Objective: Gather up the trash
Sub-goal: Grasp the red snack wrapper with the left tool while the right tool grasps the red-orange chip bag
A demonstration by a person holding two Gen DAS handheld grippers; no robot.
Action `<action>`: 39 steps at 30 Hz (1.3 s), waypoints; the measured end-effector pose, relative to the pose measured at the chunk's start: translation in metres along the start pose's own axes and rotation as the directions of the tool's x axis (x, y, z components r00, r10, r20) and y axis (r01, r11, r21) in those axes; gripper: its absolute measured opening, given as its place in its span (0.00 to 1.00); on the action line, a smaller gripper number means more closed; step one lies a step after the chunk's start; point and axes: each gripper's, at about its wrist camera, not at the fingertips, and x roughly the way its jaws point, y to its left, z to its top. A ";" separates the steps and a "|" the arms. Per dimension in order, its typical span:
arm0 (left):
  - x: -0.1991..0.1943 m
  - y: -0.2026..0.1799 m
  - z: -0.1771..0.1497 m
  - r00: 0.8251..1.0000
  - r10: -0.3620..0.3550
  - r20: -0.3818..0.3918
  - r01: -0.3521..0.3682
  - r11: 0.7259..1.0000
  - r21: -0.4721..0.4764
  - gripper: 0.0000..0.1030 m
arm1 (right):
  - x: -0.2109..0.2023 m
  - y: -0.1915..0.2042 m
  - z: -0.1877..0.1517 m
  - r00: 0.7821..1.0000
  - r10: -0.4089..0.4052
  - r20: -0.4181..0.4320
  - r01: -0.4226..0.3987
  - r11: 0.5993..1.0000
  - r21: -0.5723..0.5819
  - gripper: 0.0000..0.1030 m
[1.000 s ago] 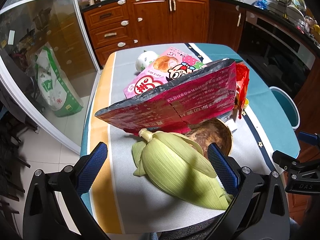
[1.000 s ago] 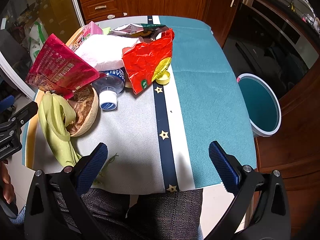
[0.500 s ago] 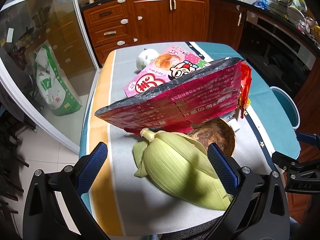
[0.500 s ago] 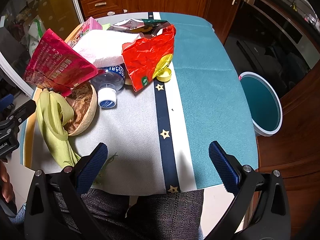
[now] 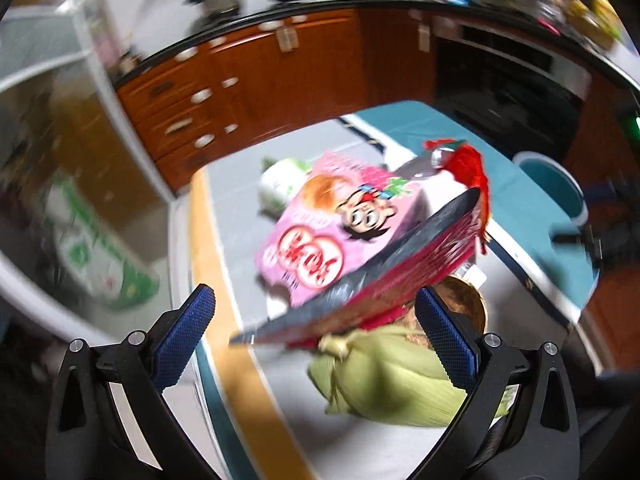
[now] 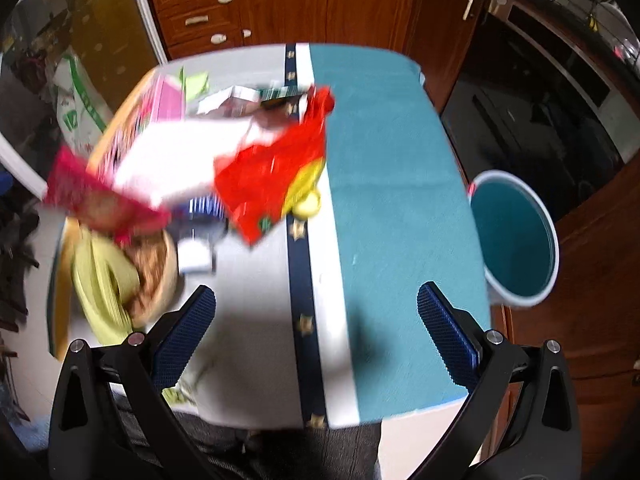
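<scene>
Left gripper (image 5: 312,320): your jaws are spread wide and hold nothing; the corn husk (image 5: 384,384) lies just ahead of them at the table's near edge, under the tilted dark-red packet (image 5: 380,276).
Right gripper (image 6: 316,316): also spread and empty, over bare tablecloth (image 6: 384,168) near the front edge.
Trash: heaped on the table's left half, with a pink box (image 5: 336,228), red wrapper (image 6: 272,172), white paper (image 6: 176,160), plastic bottle (image 6: 196,236) and yellow cap (image 6: 308,204).
Step in hand: you seem to be closing on the first piece; both views are blurred, so settle before you pinch.
Tip: take the husk low, clear of the packet leaning over it.
Coconut shell (image 6: 156,276): brown fibre inside, touching the husk.
Bin (image 6: 516,236): on the floor off the table's right edge; looks empty.
</scene>
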 end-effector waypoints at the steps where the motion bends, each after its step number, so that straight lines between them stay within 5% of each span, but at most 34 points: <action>1: 0.005 0.000 0.004 1.000 -0.005 -0.006 0.005 1.000 0.021 0.97 | -0.001 -0.002 0.009 1.000 0.012 0.008 -0.012 1.000 0.009 0.94; 7: 0.038 -0.005 0.013 0.990 -0.112 -0.087 0.120 0.988 0.093 0.97 | 0.013 -0.009 0.068 0.995 0.089 0.036 -0.091 0.993 0.069 0.94; 13: 0.045 -0.020 0.008 0.988 -0.117 -0.099 0.131 0.981 0.141 0.96 | 0.058 -0.010 0.091 0.996 0.084 -0.026 -0.081 0.991 0.104 0.86; 19: 0.048 -0.030 0.007 0.979 -0.152 -0.134 0.171 0.975 0.140 0.47 | 0.091 -0.018 0.088 0.983 0.157 -0.091 -0.142 0.978 0.155 0.56; 21: 0.046 -0.034 0.006 0.978 -0.154 -0.141 0.174 0.974 0.148 0.33 | 0.095 -0.018 0.084 0.977 0.194 -0.090 -0.178 0.971 0.162 0.33; 23: 0.039 -0.038 0.006 0.974 -0.175 -0.147 0.195 0.971 0.140 0.14 | 0.091 -0.020 0.081 0.978 0.198 -0.065 -0.186 0.970 0.156 0.21; 26: 0.024 -0.042 0.009 0.976 -0.174 -0.132 0.191 0.972 0.135 0.02 | 0.079 -0.030 0.075 0.974 0.222 -0.042 -0.212 0.962 0.172 0.09; 39: -0.062 -0.050 0.064 0.974 -0.226 0.017 0.224 0.970 0.098 0.02 | 0.005 -0.102 0.043 0.967 0.235 0.097 -0.251 0.944 0.214 0.07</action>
